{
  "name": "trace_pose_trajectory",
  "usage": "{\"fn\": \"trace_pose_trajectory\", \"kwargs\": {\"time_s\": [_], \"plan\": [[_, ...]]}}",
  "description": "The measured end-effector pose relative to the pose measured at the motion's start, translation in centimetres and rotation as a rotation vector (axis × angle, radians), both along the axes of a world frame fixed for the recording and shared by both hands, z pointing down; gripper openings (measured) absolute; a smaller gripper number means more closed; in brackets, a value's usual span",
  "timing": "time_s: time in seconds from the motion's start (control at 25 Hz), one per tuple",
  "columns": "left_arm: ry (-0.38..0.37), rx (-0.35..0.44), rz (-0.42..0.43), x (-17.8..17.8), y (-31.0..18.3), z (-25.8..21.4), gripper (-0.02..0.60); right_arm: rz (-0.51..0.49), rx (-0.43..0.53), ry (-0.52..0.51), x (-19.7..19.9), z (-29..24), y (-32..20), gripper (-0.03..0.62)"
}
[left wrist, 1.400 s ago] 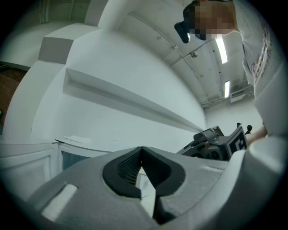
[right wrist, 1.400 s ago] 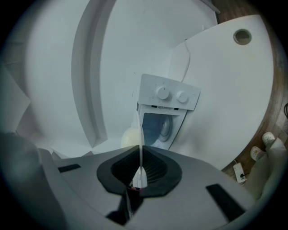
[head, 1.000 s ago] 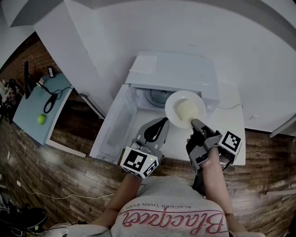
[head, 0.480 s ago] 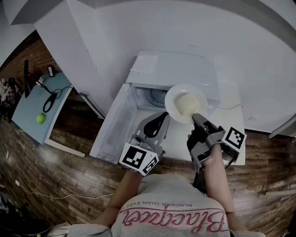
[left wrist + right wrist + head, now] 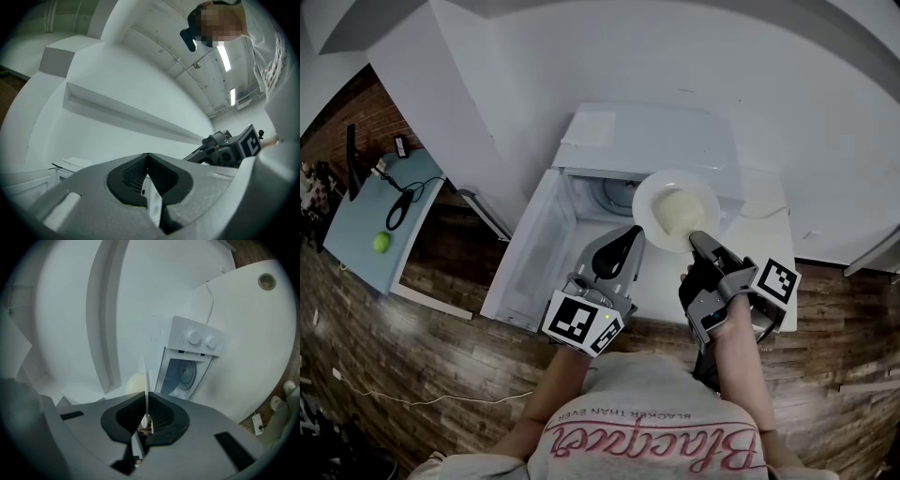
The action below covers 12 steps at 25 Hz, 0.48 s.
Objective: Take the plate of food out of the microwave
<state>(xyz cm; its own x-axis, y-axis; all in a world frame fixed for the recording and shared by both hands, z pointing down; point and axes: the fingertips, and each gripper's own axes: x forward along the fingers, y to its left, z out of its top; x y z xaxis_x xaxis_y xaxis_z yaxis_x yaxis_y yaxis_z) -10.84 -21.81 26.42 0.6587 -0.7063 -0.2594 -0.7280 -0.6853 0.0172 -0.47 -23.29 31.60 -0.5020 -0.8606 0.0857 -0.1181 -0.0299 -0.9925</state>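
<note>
A white plate (image 5: 650, 200) with a pale mound of food (image 5: 682, 214) hangs level in front of the white microwave (image 5: 652, 141), just outside its cavity. The microwave door (image 5: 530, 253) stands swung open to the left. My right gripper (image 5: 694, 238) is shut on the plate's near rim. In the right gripper view the plate (image 5: 142, 373) shows edge-on between the jaws, with the food (image 5: 135, 383) to its left and the microwave (image 5: 187, 366) beyond. My left gripper (image 5: 630, 234) is shut on nothing, left of the plate and apart from it, its jaws (image 5: 148, 155) meeting at the tips.
The microwave stands on a white counter (image 5: 769, 234) against a white wall. At the far left, a light blue table (image 5: 356, 234) carries a green ball (image 5: 383, 242) and black cables. Wood-plank floor lies below. The right gripper's marker cube (image 5: 248, 143) shows in the left gripper view.
The plate and my right gripper have edged slightly away from me, toward the microwave's front. The left gripper has hardly moved.
</note>
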Motion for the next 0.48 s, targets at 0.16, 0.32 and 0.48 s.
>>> {"fn": "trace_pose_trajectory", "kwargs": {"time_s": [0.16,0.32,0.48], "plan": [[0.008,-0.002,-0.003,-0.18,-0.04,0.12,0.005,-0.002,0.004,0.0,-0.03,-0.08,0.05,0.02],[0.033,-0.007,-0.006,-0.47,-0.2,0.16,0.005,-0.003,0.005,0.002,-0.03,-0.21,0.09,0.02],[0.056,0.001,0.005,-0.54,-0.1,-0.12,0.005,-0.011,0.01,-0.002,-0.13,-0.42,0.14,0.02]]}}
